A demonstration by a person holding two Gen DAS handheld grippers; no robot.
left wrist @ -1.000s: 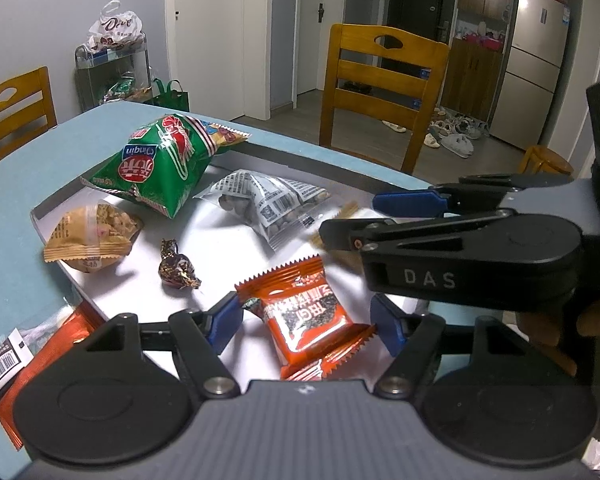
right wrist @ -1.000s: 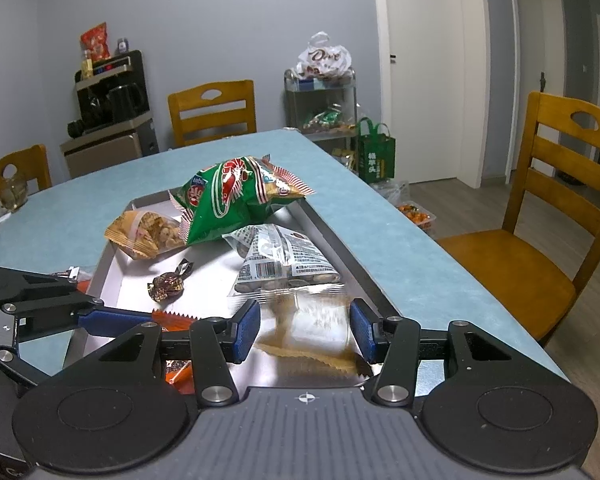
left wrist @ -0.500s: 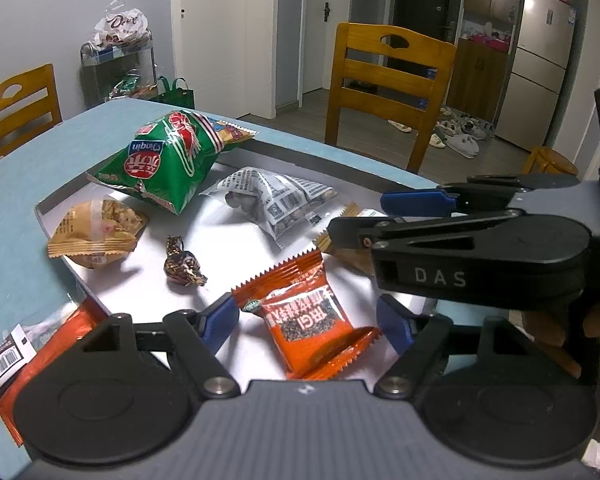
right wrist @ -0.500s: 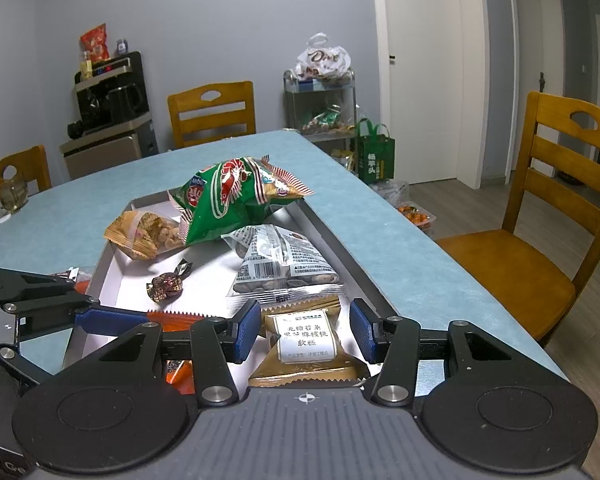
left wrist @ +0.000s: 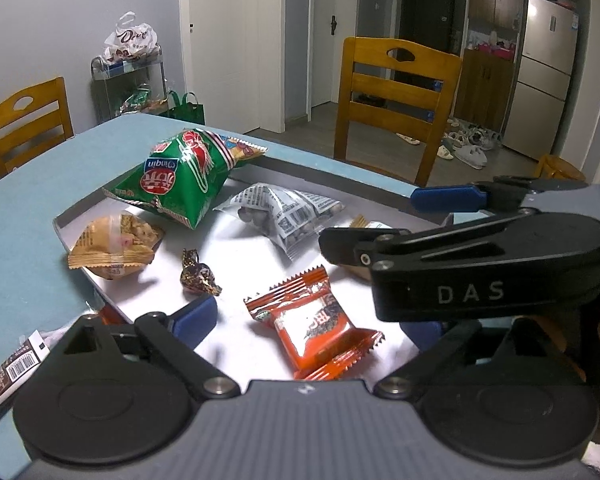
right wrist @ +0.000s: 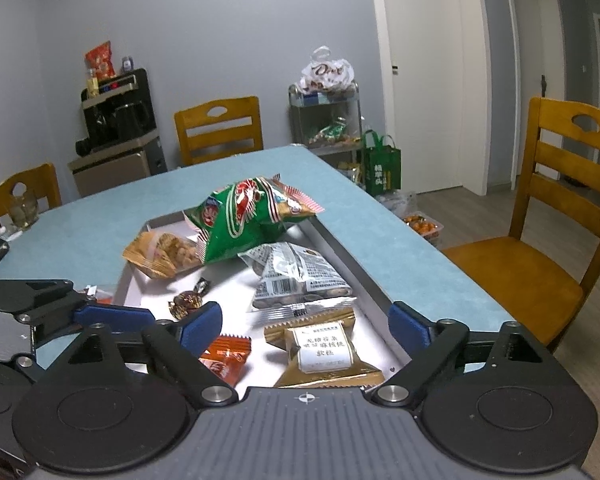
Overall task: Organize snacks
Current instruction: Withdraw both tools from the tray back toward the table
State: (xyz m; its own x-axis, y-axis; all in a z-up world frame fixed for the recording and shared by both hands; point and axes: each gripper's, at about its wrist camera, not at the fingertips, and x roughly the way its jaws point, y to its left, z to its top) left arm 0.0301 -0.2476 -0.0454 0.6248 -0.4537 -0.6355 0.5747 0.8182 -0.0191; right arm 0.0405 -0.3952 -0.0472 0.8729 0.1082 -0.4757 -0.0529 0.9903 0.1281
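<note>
Blue desk (right wrist: 112,236), wide and matte, carrying everything. On it, a shallow metal tray (right wrist: 352,268) with a raised rim, holding all six snacks. At the tray's far end, a puffy green chip bag (left wrist: 180,176), tilted, its lower edge overlapping the tan cracker packet (left wrist: 114,246) in the far left corner. Just beside the green bag, toward the tray's right rim, a clear newsprint-patterned pouch (right wrist: 296,276) of round nuts. Nearer, by the right rim, a gold packet (right wrist: 324,354) with a white label, lying flat between the spread jaws of the right gripper (right wrist: 306,330), untouched by either pad. To its left, an orange packet (left wrist: 314,326) with sawtooth ends, flat on the tray floor between the parted jaws of the left gripper (left wrist: 312,326); both grippers empty, blue pads well apart. Smallest, a brown foil-wrapped candy (left wrist: 198,276), alone in the middle of the tray, near the left gripper's left pad. Outside the tray, at its near left edge, a barcoded wrapper (left wrist: 18,364) and a bit of orange wrapping on the desk. Beyond, wooden chairs (left wrist: 396,104) around the desk.
</note>
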